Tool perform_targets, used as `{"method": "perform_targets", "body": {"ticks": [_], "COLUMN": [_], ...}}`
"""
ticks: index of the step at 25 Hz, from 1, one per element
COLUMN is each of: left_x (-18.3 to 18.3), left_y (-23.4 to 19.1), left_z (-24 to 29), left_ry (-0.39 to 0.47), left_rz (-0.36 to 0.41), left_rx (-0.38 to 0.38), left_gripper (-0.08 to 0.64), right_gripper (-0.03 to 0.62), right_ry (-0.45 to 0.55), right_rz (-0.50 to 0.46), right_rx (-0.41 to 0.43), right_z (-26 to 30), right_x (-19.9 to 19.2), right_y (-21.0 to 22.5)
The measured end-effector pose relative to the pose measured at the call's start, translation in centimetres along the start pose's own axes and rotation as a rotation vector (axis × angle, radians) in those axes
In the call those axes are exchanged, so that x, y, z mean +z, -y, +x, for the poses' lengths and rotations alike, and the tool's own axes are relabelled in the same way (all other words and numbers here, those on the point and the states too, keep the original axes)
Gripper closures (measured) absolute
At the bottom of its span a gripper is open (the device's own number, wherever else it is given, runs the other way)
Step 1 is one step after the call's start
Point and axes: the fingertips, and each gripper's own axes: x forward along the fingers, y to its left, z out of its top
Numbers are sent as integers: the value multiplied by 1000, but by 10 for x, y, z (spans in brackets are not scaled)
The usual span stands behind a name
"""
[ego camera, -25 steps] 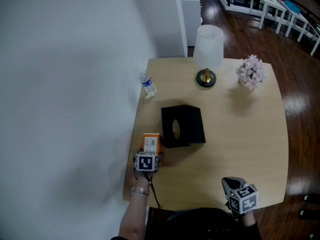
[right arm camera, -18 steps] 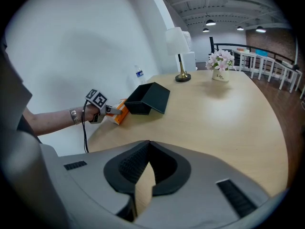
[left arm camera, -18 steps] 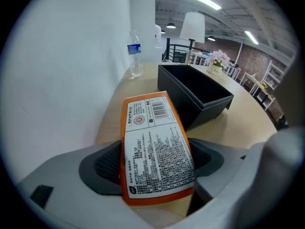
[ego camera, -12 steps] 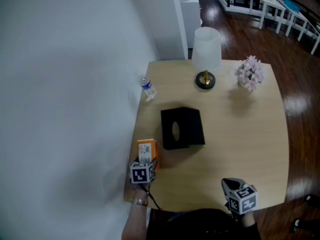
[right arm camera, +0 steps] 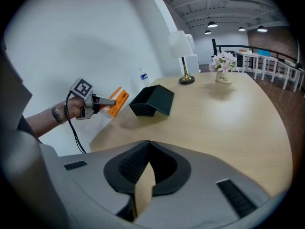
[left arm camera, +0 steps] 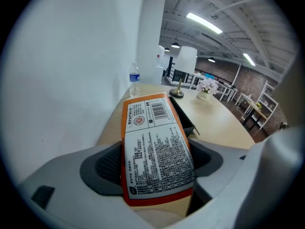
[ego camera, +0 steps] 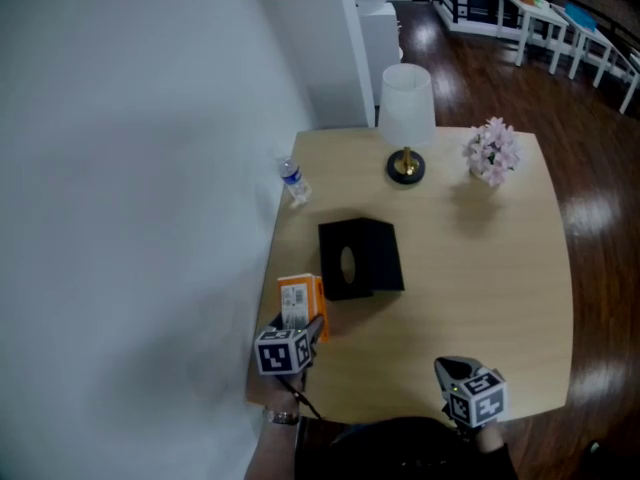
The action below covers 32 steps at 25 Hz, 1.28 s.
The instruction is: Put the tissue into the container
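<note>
An orange tissue pack (ego camera: 300,303) with a white printed label is clamped between the jaws of my left gripper (ego camera: 308,326), near the table's front left corner. In the left gripper view the tissue pack (left arm camera: 155,147) fills the middle, its sides pressed by both pads. From the right gripper view the tissue pack (right arm camera: 116,101) hangs clear above the tabletop. The black open-topped container (ego camera: 360,258) sits just beyond and to the right of it. My right gripper (ego camera: 452,370) rests at the front edge, its jaws together with nothing in them.
A white-shaded lamp (ego camera: 408,118), a pot of pink flowers (ego camera: 490,151) and a small water bottle (ego camera: 293,180) stand along the far side of the wooden table (ego camera: 480,288). A white wall runs close along the table's left edge.
The left gripper has drawn back toward the table's near edge, carrying the tissue pack with it. The right gripper has barely shifted.
</note>
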Motion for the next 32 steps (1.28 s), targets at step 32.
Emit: {"method": "perform_targets", "body": {"ticks": [32], "left_x": [105], "left_y": [61], "left_z": [139], "left_ry": [-26], "left_rz": [40], "left_rx": [38], "left_gripper": [43], "right_gripper": [586], "right_ry": [-16], "right_rz": [132], "right_rx": [2], "right_z": [-1], "right_x": [-8], "right_y": [61]}}
